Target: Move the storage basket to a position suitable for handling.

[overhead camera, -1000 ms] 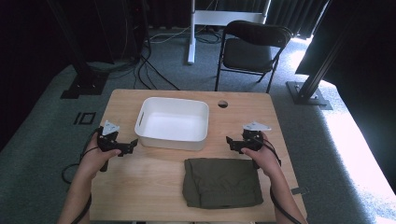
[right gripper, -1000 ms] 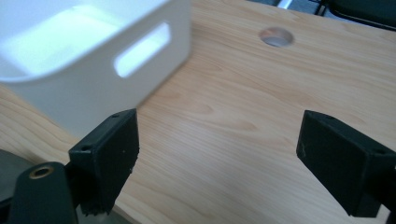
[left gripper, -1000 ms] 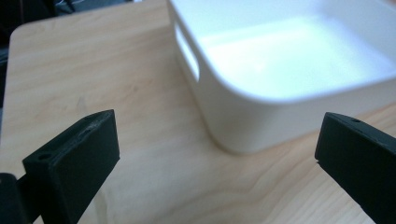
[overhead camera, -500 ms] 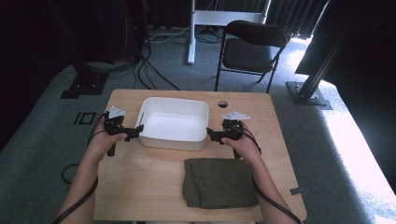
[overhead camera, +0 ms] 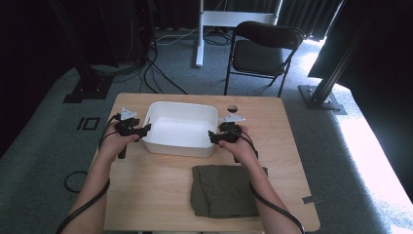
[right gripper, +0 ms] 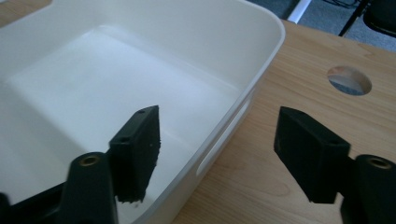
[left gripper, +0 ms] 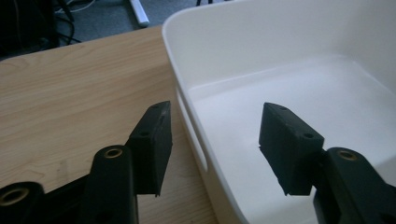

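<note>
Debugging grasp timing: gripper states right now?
Left gripper: open, closing, astride the white bin wall, pads not touching.
Right gripper: same, opposite wall.

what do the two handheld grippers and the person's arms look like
Both the left gripper and right gripper are black, each with two blocky jaws whose flat pads carry small screw holes, and brass-ringed pivots behind. A grey three-cornered plate tops each one. A thick black cable trails from each. Forearms are bare, no sleeves.
</note>
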### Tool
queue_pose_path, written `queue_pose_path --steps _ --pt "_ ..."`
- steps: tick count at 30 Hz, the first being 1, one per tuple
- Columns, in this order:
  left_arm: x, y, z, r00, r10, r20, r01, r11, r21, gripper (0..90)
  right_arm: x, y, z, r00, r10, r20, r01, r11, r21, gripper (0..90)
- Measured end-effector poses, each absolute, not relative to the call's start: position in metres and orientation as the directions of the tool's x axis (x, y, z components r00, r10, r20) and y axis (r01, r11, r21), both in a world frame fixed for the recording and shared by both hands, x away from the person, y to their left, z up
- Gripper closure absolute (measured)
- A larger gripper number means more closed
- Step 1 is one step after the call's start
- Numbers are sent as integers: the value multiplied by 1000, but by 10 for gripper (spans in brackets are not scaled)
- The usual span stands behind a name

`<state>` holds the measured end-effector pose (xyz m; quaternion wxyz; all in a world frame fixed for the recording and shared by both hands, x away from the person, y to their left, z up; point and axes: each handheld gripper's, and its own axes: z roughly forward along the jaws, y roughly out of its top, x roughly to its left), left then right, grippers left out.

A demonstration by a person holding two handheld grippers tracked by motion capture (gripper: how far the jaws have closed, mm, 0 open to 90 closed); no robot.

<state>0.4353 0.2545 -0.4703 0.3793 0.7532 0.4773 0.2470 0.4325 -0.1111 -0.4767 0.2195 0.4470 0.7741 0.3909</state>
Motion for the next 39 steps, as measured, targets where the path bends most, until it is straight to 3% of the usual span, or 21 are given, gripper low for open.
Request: queue_pose_path --steps 5,10,16,20,39 --pt "437 251 -476 397 916 56 567 -293 770 672 435 -104 -485 -487 874 -3 541 304 784 460" --pt "436 248 -479 361 931 48 570 -261 779 771 434 -99 -493 -480 877 -10 548 308 778 569" --pt "436 243 -482 319 947 31 586 -223 779 799 431 -96 -492 -448 894 8 569 279 774 626" --pt "433 237 -484 324 943 74 574 -258 777 800 429 -96 -493 -418 909 -6 569 267 778 649" --pt "424 202 -484 316 949 3 599 -202 775 782 432 -125 -490 -337 941 -35 575 235 784 737"
